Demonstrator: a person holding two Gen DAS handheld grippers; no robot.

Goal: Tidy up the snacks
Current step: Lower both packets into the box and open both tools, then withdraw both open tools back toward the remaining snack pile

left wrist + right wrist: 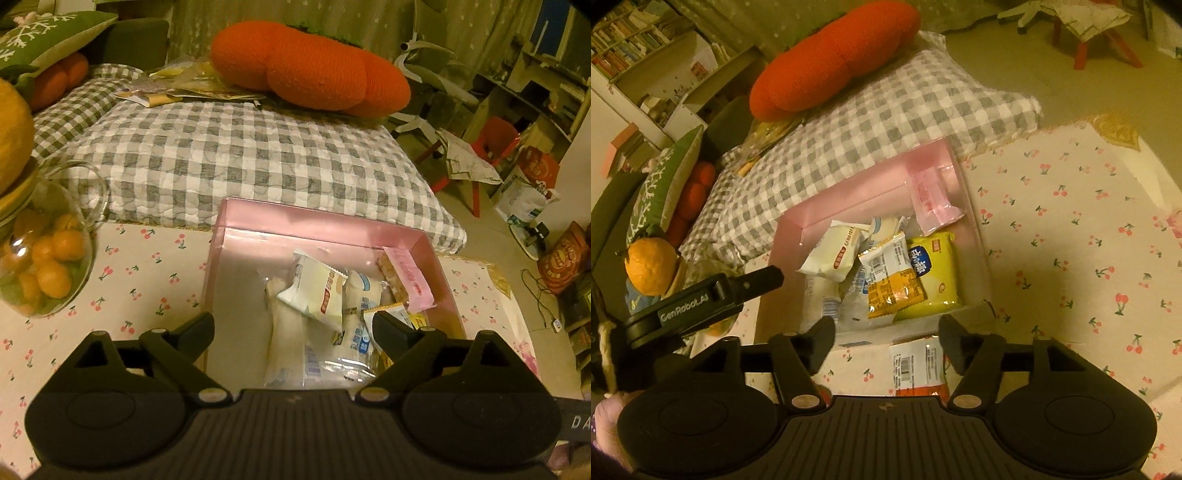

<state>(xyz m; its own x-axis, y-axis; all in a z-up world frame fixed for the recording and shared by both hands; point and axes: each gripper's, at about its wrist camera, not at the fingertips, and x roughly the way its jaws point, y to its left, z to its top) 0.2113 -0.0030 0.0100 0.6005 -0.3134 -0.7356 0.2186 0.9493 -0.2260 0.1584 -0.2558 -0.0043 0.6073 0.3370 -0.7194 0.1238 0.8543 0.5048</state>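
Note:
A pink box (280,218) (975,236) sits on the cherry-print tablecloth and holds several snack packets: a white one (317,291) (833,253), a pink one (410,277) (932,194), a yellow one (934,273) and an orange-and-white one (892,282). My left gripper (293,325) is open and empty over the box's near side; it also shows in the right wrist view (764,277). My right gripper (886,332) is open just before the box, above a white-and-red packet (918,367) lying on the table between its fingers.
A glass jar of small oranges (48,258) stands left of the box, an orange fruit (650,266) on its lid. A checkered cushion (240,155) with an orange plush (310,66) lies behind the table. A red stool (495,144) and bags stand on the floor at right.

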